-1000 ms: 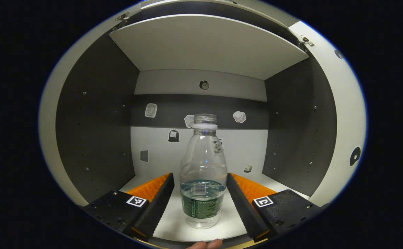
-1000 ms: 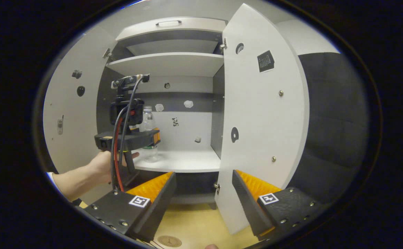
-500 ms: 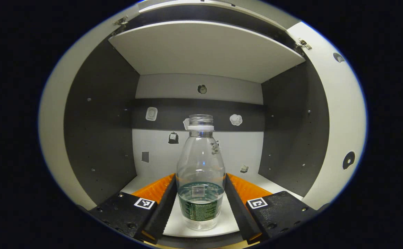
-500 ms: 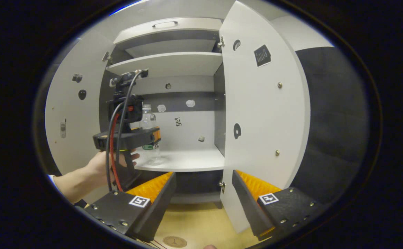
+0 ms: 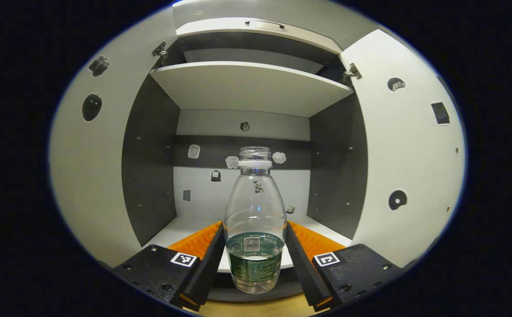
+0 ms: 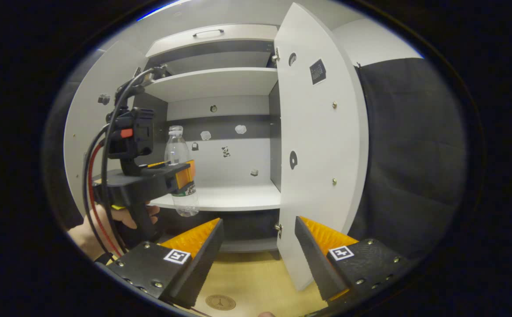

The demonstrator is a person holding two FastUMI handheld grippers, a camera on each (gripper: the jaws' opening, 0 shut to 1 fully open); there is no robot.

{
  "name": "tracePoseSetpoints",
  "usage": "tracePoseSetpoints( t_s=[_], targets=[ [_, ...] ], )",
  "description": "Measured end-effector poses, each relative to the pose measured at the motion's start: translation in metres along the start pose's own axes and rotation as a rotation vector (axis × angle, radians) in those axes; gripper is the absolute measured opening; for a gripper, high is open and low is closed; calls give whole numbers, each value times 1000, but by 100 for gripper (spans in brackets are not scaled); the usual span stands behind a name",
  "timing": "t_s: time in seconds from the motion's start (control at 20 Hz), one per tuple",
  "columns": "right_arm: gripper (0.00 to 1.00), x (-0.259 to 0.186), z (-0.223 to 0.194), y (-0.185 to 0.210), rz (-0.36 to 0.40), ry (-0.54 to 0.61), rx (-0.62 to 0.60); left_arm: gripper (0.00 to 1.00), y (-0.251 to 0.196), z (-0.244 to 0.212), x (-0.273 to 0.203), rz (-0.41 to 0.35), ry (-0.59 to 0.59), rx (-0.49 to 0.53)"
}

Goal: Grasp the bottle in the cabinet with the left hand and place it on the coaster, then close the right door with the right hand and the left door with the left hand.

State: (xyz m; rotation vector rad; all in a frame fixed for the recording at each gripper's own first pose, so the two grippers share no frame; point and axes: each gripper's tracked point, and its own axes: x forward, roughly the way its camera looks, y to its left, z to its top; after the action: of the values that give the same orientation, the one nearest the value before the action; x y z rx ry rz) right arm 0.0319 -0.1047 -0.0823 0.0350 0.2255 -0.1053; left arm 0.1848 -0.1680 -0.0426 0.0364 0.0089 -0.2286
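Both fingers of the left tool (image 5: 254, 259) clamp the upright bottle (image 5: 254, 220) (right tool (image 6: 258, 251) gapes apart).

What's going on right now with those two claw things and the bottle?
Left gripper shut on the bottle, clear of the cabinet shelf. Right gripper open, waiting low. Both doors open; coaster below, path looks clear.

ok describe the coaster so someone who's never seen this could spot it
Start at the open white cabinet, then drop to the wooden tabletop below it. The coaster is the small round brown disc lying flat between the right claw's fingers, the one loose item on that wood.
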Motion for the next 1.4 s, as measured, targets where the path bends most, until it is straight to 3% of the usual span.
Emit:
tracePoseSetpoints(
  t_s=[0.35, 0.4, 0.5, 0.55, 0.6, 1.05, 1.4],
  targets=[
    [99, -28, -27, -19, -14, 55, 2, 82, -24, -81, -68, -14, 98, 29],
    [94, -32, -32, -22, -14, 64, -2, 82, -28, -98, -77, -18, 130, 14],
    [99, -38, -42, -28, -18, 85, -7, 82, -36, -125, -92, -27, 174, -2],
    [94, -41, -48, -31, -20, 98, -4, 82, -39, -137, -97, -28, 190, 3],
    [99, -44, -54, -33, -21, 111, 3, 82, -42, -152, -102, -31, 216, 10],
    [99, -64, -128, -61, -43, 251, 23, 83, -61, -275, -149, -50, 361, -8],
    [99, -65, -148, -65, -23, 309, -3, 83, -67, -312, -155, -40, 363, -21]
  ],
)
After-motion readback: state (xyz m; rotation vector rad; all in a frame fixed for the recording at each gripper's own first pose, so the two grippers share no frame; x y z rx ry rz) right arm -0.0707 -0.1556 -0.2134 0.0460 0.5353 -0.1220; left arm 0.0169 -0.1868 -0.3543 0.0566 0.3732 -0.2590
